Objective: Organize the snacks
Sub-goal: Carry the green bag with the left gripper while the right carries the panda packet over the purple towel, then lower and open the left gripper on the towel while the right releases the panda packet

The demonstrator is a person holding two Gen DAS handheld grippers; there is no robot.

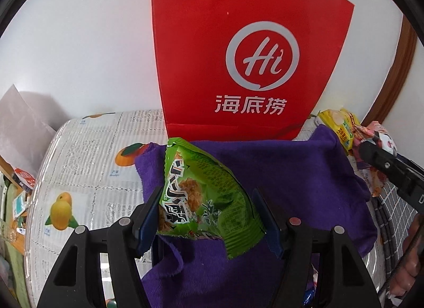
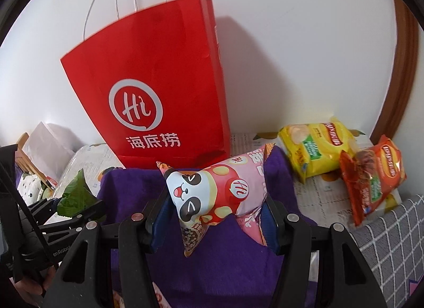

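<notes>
Green snack packet [image 1: 197, 199] clamped in left gripper [image 1: 209, 217], pink panda packet [image 2: 220, 194] clamped in right gripper [image 2: 214, 223], both before red paper bag [image 2: 159, 95]; lift above rim, then release.

Green snack packet [image 1: 201, 196] clamped in left hand-held gripper [image 1: 209, 217] — above purple cloth [image 1: 291, 170], before red bag [image 1: 238, 42].

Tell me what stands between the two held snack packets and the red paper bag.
Nothing visible. The left gripper holds the green foil snack packet, and the right gripper holds the pink panda-print packet. Only the flat purple cloth lies before the upright red paper bag. Its open top cannot be seen into.
</notes>
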